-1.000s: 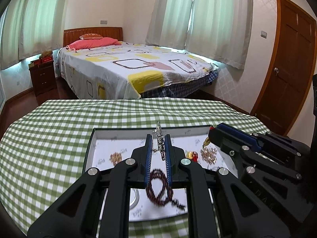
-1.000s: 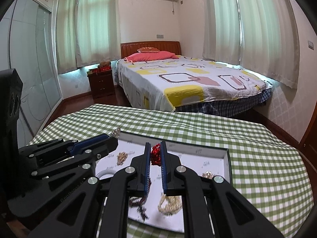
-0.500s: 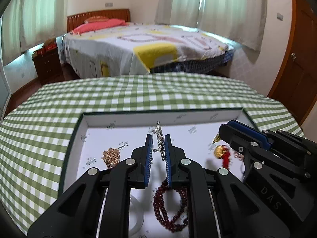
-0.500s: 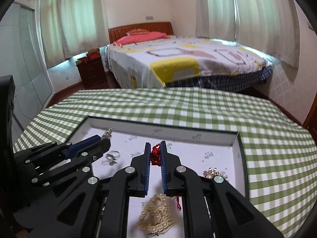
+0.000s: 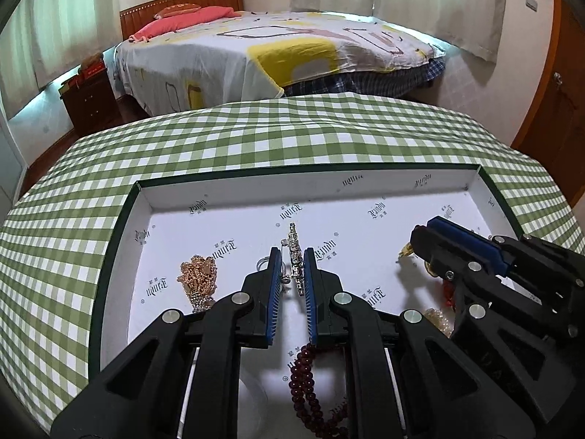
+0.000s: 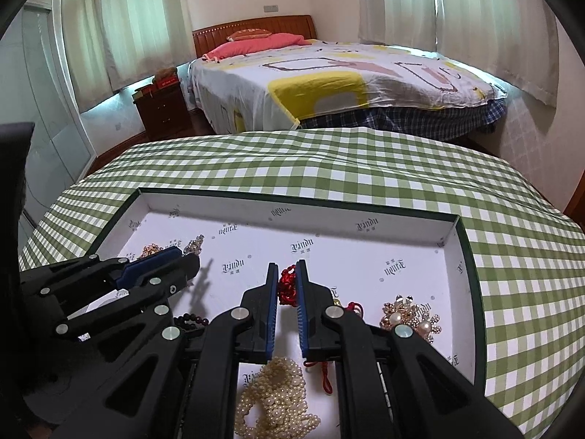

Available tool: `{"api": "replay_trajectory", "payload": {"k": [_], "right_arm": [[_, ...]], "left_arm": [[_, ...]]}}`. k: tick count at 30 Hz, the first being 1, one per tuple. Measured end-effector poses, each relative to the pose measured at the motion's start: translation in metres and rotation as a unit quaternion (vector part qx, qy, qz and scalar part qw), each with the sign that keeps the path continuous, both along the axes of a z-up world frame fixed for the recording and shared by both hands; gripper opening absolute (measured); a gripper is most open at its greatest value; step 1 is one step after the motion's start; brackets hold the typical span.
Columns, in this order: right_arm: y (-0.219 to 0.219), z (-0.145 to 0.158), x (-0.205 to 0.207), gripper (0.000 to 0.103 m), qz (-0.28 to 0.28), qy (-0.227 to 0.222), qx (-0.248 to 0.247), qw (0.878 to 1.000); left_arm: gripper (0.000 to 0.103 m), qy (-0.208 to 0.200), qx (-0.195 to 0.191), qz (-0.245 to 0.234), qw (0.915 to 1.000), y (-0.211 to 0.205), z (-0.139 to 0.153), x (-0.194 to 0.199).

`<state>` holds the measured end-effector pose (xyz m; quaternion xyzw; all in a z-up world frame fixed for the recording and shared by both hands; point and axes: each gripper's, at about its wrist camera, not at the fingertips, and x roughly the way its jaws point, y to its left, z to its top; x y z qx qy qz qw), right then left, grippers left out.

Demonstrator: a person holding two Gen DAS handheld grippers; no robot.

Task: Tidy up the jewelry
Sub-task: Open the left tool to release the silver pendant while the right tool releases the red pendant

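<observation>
**Setting 2 pieces down in the tray**

The left gripper (image 5: pixel 292 267) is pinching a slim rhinestone clip (image 5: pixel 295 256) between its blue pads, the clip standing nearly upright and poking out past the tips. The right gripper (image 6: pixel 286 285) is pinching a red knot (image 6: pixel 287 287), its cord trailing down toward a gold charm beside the pads. Both are hanging low over the white tray (image 5: pixel 256 192) on the checked desk (image 5: pixel 219 146).

Already lying in the tray: a gold cluster (image 5: pixel 197 280) at the left, dark beads (image 5: pixel 310 387) under the left gripper, pearls (image 6: pixel 274 398) under the right one, and a pearl brooch (image 6: pixel 409 314) at the right. A ring is showing just left of the left pads.

Judging from this, the step in hand is placing each piece on bare tray floor. To do it well:

- Steering the clip toward the open patch beyond the tips, clear of the ring and the gold cluster.
- Lowering until the clip's bottom end is touching before the jaws are spreading, so it is lying flat rather than bouncing.
- Keeping the red cord off the pearls; it could tangle there.
- Watching the 2 grippers, which are working near each other above the tray's middle.
</observation>
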<state>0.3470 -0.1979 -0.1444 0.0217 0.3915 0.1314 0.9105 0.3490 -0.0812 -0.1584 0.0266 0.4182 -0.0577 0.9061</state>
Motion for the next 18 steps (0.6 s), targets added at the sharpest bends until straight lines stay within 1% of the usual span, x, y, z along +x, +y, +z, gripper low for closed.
{"api": "replay_trajectory", "payload": {"k": [11, 15, 17, 18], "right_arm": [[-0.0006, -0.0011, 0.0022, 0.010, 0.001, 0.002, 0.001, 1.000], [-0.0014, -0.0014, 0.0018, 0.010, 0.000, 0.002, 0.000, 1.000], [-0.0017, -0.0018, 0.0010, 0.010, 0.000, 0.002, 0.000, 1.000], [-0.0019, -0.0019, 0.0009, 0.012, -0.001, 0.002, 0.000, 1.000]], "left_arm": [[0.013, 0.000, -0.002, -0.003, 1.0000, -0.0013, 0.0007, 0.0010], [0.015, 0.000, 0.000, -0.007, 1.0000, -0.0027, 0.0012, 0.0004], [0.016, 0.000, 0.001, -0.008, 1.0000, -0.0033, 0.0011, -0.0007], [0.022, -0.001, 0.001, -0.008, 1.0000, -0.0038, 0.0012, -0.0010]]}}
